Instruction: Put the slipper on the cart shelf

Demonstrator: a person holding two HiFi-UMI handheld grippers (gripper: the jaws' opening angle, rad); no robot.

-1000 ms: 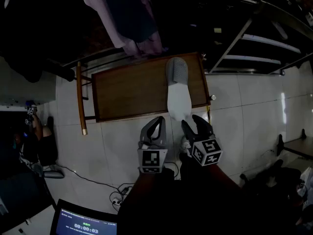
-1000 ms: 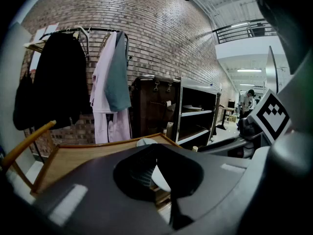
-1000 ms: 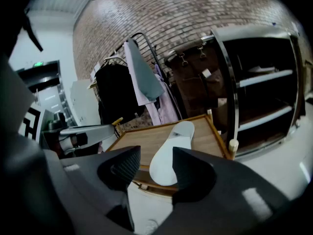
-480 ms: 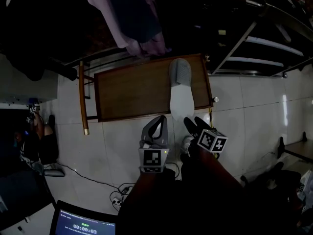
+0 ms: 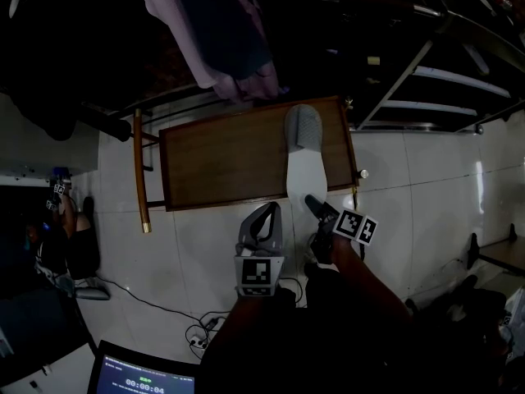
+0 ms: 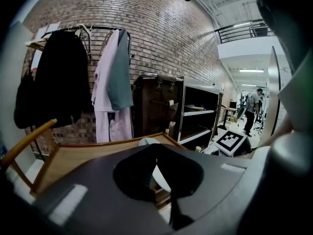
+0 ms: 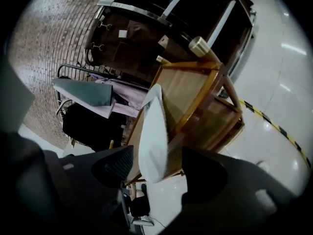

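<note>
The right gripper's [image 7: 157,166] jaws have just been opening and stand wide, with gaps on both sides of the slipper's [image 7: 152,131] heel end between them. The left gripper's [image 6: 156,148] jaws meet at the tips on nothing. The one slipper lies on the top board of the one wooden cart [image 5: 221,150], grey toe inward, heel past the near edge. Only the right gripper view shows the cart's lower shelf [image 7: 222,116]. Only the left gripper view shows a distant person [image 6: 252,106]. Only the head view shows both grippers.
</note>
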